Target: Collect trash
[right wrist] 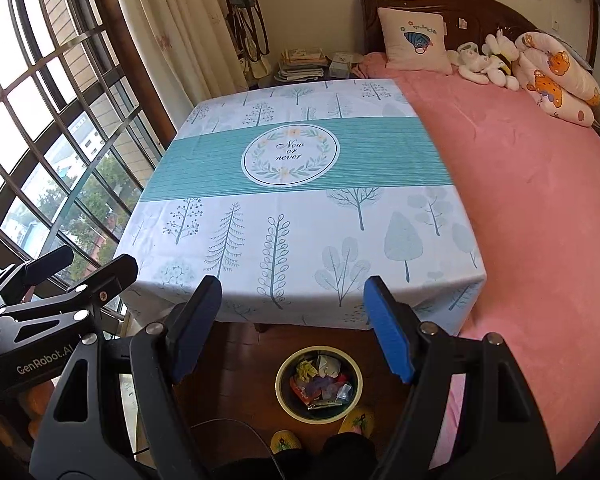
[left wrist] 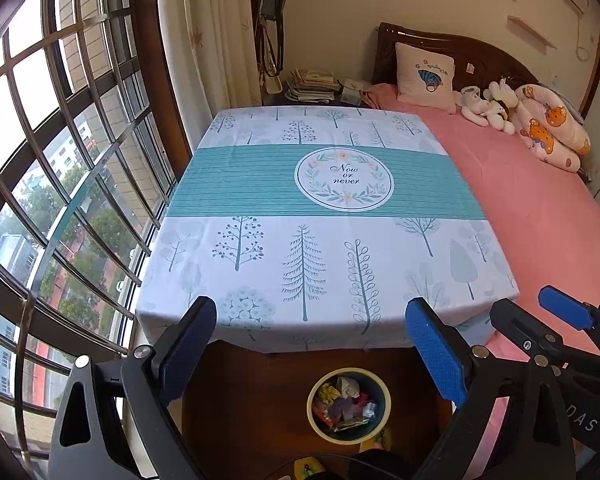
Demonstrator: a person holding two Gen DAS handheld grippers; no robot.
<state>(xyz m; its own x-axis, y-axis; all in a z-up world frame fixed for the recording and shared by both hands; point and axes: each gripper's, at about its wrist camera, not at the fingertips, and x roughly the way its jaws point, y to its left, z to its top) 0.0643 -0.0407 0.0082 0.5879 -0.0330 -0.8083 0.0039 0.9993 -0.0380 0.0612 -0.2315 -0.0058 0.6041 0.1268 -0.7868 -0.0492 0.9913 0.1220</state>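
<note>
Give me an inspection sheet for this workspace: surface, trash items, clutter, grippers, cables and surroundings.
Surface: table under a tree-print cloth, nothing seen on top.
Job's things: bin on the floor at the table's near edge, holding crumpled trash.
Clutter: nothing seen on the table; stacked papers on the stand behind it.
Grippers: left gripper open, empty; right gripper open, empty.
Cables: dark cable near the floor in the right wrist view.
Surroundings: barred window to the left, pink bed to the right, slippers by the bin.

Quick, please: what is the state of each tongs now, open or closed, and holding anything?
Left tongs: open, holding nothing.
Right tongs: open, holding nothing.
</note>
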